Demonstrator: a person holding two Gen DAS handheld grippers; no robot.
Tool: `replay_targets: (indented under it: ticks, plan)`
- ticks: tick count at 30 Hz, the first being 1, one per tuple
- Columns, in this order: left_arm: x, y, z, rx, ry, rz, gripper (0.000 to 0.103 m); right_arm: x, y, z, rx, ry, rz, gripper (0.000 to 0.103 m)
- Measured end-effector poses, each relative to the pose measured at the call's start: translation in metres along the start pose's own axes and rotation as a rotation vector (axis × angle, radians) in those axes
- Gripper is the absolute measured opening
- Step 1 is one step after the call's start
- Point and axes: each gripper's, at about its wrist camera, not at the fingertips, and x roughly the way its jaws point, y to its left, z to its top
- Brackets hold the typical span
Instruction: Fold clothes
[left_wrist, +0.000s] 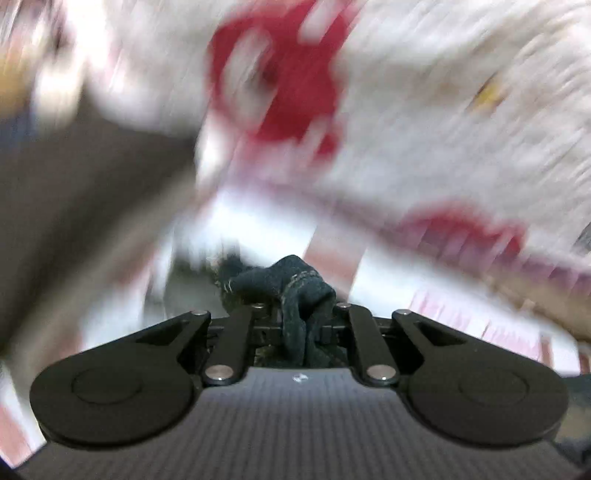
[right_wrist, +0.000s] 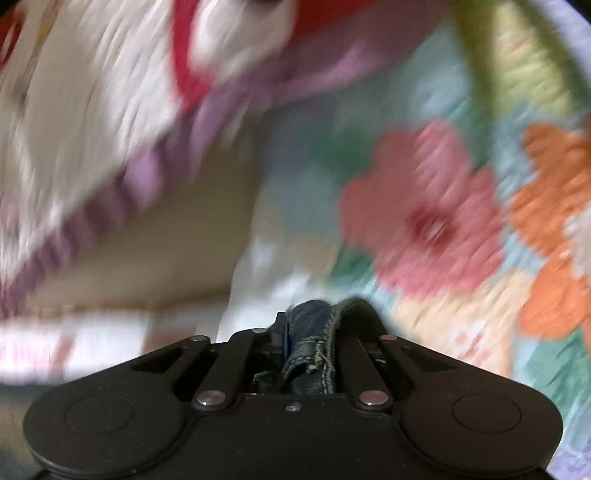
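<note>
Both views are heavily blurred by motion. My left gripper (left_wrist: 295, 295) is shut on a bunch of dark denim cloth (left_wrist: 295, 280), which bulges out between the closed jaws and covers the fingertips. My right gripper (right_wrist: 317, 321) is shut on a dark blue denim edge (right_wrist: 314, 332) with a stitched seam, folded over between the jaws. The rest of the denim garment is out of sight in both views.
A white cloth with red shapes and a purple border (left_wrist: 424, 129) fills the top of the left wrist view and shows at upper left in the right wrist view (right_wrist: 92, 129). A quilt with pink and orange flowers (right_wrist: 424, 206) lies at the right.
</note>
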Motion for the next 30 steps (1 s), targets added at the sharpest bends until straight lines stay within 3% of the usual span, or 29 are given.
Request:
replay_targets:
  ticks: [4,6,7,8,9,10,11,12,15,17,22,25,28,30]
  plan:
    - [-0.038,-0.027,0.054,0.147,-0.219,-0.026,0.014,0.001,-0.002,0.006,-0.009,-0.012,-0.073,0.005]
    - [-0.020,-0.017,0.044,0.117,-0.174,0.040,0.031,0.001,-0.003,0.008,-0.014,-0.017,-0.109,0.005]
    - [-0.010,-0.011,0.038,0.099,-0.145,0.076,0.048,0.001,-0.004,0.010,-0.016,-0.020,-0.127,0.009]
    - [0.005,-0.004,0.026,0.080,-0.086,0.150,0.053,0.003,-0.004,0.007,-0.022,0.010,-0.158,0.017]
    - [0.017,0.005,0.011,0.068,-0.026,0.226,0.053,0.005,-0.004,0.004,-0.030,0.049,-0.191,0.032]
    - [0.025,0.013,-0.008,0.048,0.026,0.255,0.053,0.003,-0.005,-0.001,-0.028,0.077,-0.230,0.042]
    - [0.032,0.022,-0.029,0.025,0.077,0.273,0.053,-0.004,-0.012,-0.006,-0.009,0.100,-0.233,0.063]
    - [0.039,0.032,-0.049,0.002,0.127,0.290,0.053,-0.012,-0.019,-0.010,0.015,0.123,-0.226,0.066]
    - [0.038,0.033,-0.097,-0.041,0.250,0.239,0.053,-0.040,-0.045,-0.023,0.109,0.205,-0.182,0.066]
    - [0.029,0.017,-0.117,0.004,0.297,0.180,0.053,-0.069,-0.064,-0.037,0.191,0.277,-0.112,0.066]
    - [-0.014,-0.059,-0.144,0.193,0.308,0.051,0.066,-0.156,-0.095,-0.088,0.279,0.361,-0.018,0.067]
    - [-0.037,-0.106,-0.155,0.250,0.286,-0.027,0.074,-0.177,-0.124,-0.121,0.487,0.424,-0.077,0.068]
    - [-0.051,-0.143,-0.170,0.215,0.326,-0.136,0.074,-0.187,-0.152,-0.145,0.762,0.438,-0.018,0.068]
    - [-0.058,-0.166,-0.182,0.198,0.364,-0.202,0.074,-0.195,-0.155,-0.150,0.821,0.438,0.029,0.068]
